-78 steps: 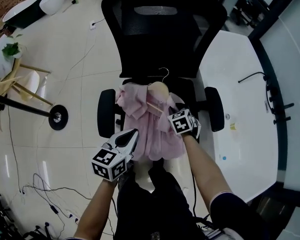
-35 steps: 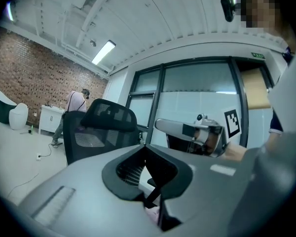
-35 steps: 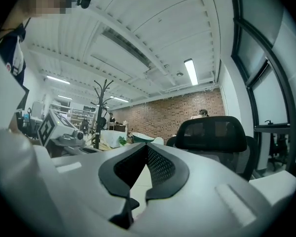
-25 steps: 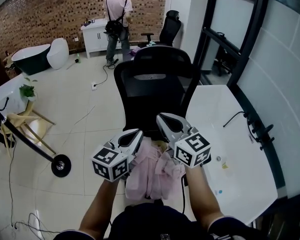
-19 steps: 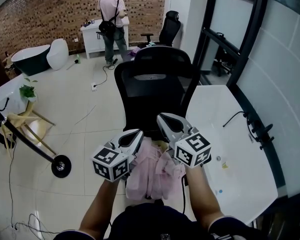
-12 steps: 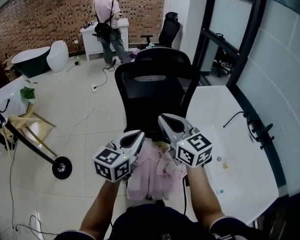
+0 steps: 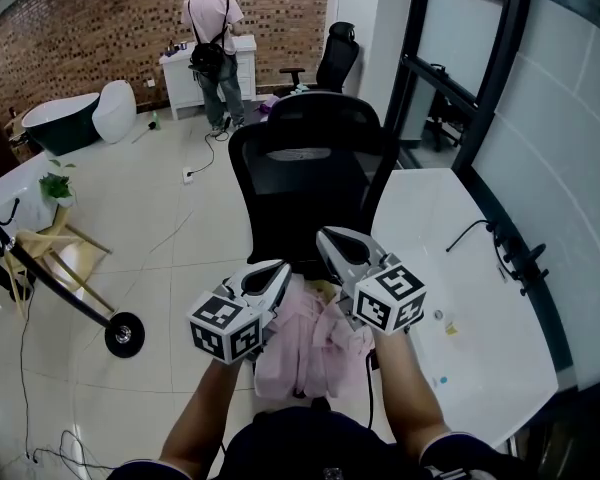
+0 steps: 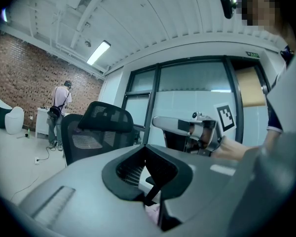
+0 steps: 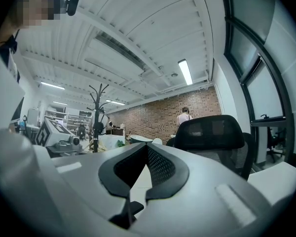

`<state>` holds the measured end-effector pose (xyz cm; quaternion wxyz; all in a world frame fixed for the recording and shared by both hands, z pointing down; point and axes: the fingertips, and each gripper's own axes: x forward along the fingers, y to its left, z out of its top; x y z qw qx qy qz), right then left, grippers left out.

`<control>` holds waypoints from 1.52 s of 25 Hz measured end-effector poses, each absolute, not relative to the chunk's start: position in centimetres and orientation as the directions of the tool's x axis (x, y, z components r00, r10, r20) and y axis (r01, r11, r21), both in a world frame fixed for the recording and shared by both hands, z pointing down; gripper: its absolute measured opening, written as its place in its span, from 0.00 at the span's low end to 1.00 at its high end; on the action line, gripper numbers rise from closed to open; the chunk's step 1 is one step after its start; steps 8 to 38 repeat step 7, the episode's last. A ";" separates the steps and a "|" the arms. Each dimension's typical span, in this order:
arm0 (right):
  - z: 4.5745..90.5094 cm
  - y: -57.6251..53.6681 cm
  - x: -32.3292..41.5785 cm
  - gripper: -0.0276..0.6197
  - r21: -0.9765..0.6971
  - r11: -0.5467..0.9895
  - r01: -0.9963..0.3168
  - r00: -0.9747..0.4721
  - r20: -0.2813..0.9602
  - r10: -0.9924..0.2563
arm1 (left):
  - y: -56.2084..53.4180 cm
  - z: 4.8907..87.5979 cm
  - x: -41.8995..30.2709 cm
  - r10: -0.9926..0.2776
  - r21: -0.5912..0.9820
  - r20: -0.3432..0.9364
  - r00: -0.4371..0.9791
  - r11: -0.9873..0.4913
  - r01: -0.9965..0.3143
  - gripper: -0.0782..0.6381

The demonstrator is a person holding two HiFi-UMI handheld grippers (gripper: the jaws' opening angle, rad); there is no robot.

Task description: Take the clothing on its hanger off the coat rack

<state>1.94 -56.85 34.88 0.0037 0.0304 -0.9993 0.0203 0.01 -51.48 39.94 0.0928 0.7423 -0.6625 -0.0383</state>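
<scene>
The pink garment (image 7: pixel 310 346) lies crumpled on the seat of the black office chair (image 7: pixel 315 158), with a bit of its wooden hanger (image 7: pixel 321 288) showing at the top. In the left gripper view a strip of that pink garment (image 8: pixel 152 210) shows low between the jaws. My left gripper (image 7: pixel 275 269) and right gripper (image 7: pixel 326 236) hover side by side above it, pointing level toward the chair back. Both are shut with nothing between the pads. My left gripper (image 8: pixel 147 154) sees the right gripper (image 8: pixel 187 127) beside it. My right gripper (image 9: pixel 147 149) sees the left gripper (image 9: pixel 56 135).
The coat rack (image 9: pixel 99 102) stands off to the left, and its pole and round base (image 7: pixel 123 333) cross the floor. A white table (image 7: pixel 460 268) with a black cable is at the right. A person (image 7: pixel 212 38) stands at a cabinet far back. Cables trail on the tiles.
Since the earliest frame the head view has tilted up and both grippers have risen off the pink garment. Over the last second they hold still; the person at the back has shifted slightly.
</scene>
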 end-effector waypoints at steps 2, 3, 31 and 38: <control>34.9 -56.9 2.0 0.04 -0.042 0.997 -0.063 -0.998 0.008 -0.063 | -51.5 39.9 0.1 -0.990 0.189 0.067 0.121 -0.107 -0.976 0.13; 34.9 -56.9 2.0 0.04 -0.044 0.997 -0.064 -0.998 0.008 -0.064 | -51.5 39.9 0.1 -0.990 0.189 0.068 0.122 -0.108 -0.976 0.13; 34.9 -56.9 2.1 0.04 -0.047 0.997 -0.065 -0.998 0.007 -0.065 | -51.5 40.0 0.3 -0.990 0.190 0.071 0.126 -0.111 -0.976 0.13; 34.9 -56.9 2.1 0.04 -0.047 0.997 -0.065 -0.998 0.007 -0.065 | -51.5 40.0 0.3 -0.990 0.190 0.071 0.126 -0.111 -0.976 0.13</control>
